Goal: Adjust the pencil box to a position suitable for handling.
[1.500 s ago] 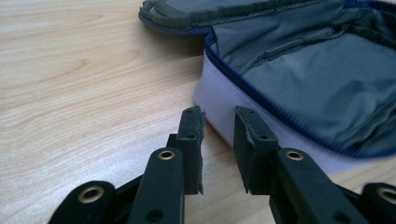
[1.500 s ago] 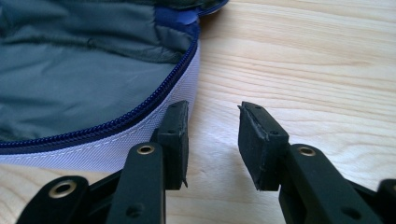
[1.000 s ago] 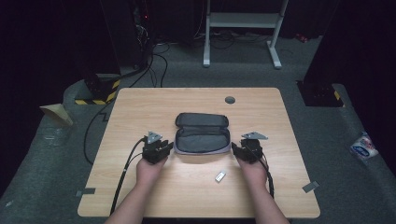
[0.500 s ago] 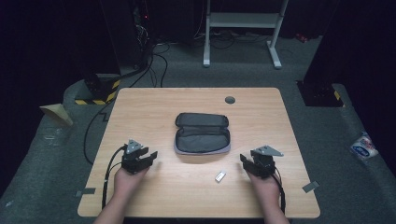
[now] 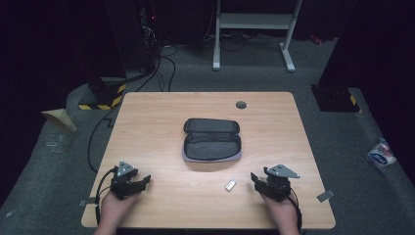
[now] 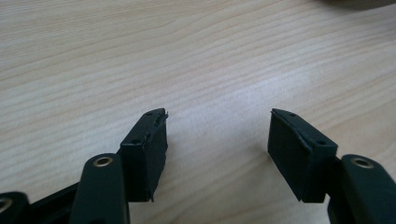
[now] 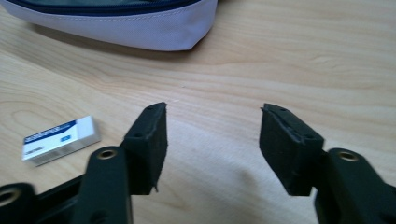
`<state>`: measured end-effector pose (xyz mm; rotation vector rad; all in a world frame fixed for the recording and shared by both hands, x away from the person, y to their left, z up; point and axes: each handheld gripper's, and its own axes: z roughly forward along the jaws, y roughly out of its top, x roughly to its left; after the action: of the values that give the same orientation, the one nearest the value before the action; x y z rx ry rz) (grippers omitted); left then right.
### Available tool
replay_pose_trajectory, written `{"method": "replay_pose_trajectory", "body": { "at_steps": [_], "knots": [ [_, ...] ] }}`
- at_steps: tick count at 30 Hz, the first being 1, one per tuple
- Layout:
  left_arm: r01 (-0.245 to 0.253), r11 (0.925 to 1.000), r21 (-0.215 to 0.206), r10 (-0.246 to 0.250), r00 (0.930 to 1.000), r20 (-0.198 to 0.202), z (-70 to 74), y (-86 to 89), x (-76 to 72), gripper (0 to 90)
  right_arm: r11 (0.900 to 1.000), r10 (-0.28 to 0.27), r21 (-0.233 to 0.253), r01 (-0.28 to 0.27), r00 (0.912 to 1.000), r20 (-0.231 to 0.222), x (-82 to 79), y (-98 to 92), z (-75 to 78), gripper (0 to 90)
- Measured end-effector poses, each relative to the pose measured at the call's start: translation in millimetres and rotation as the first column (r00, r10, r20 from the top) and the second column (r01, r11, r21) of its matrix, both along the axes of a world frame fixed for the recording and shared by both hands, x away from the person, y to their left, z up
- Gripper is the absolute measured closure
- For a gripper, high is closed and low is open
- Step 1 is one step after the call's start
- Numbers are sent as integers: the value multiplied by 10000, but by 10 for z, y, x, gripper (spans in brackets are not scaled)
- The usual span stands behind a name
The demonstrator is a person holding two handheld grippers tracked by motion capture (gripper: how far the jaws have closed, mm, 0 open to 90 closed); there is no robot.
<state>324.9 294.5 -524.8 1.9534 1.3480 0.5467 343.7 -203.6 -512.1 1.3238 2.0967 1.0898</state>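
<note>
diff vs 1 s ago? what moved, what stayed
Both pulled back from the pouch toward the person's edge of the table. The left hand-held gripper went back and out to the left, the right hand-held gripper back and out to the right; both have their jaws open and hold nothing. The pouch, lying open, and the small eraser stayed where they were.

Bare surface (image 5: 161, 122) lies left of the open pouch (image 5: 212, 141); an eraser (image 5: 231, 185) sits near the right gripper (image 5: 258, 179).
</note>
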Motion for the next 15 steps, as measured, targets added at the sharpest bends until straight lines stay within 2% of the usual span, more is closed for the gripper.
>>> {"method": "replay_pose_trajectory", "body": {
  "at_steps": [2,7,9,10,13,15],
  "knots": [
    [34,9999,-146,-32,10000,85,-15,16,-31,351,10000,46,73,-45,9999,-128,-16,48,6,369],
    [260,9995,193,-263,9995,158,-33,-9,-54,239,9990,429,145,-426,9989,-198,-71,195,17,324],
    [291,9993,236,-295,9994,180,-34,-5,-57,243,9974,682,235,-677,9975,-197,-97,267,24,347],
    [276,9995,122,-278,9995,163,-36,-4,-60,248,9956,853,398,-845,9962,-199,-133,343,34,348],
    [151,9999,59,-152,9997,215,-37,-1,-69,262,9924,1170,389,-1163,9930,-167,-178,474,34,315],
    [179,9995,250,-185,9995,251,-39,-22,-75,261,9915,1252,385,-1244,9920,-180,-194,522,28,307]
  ]
}}
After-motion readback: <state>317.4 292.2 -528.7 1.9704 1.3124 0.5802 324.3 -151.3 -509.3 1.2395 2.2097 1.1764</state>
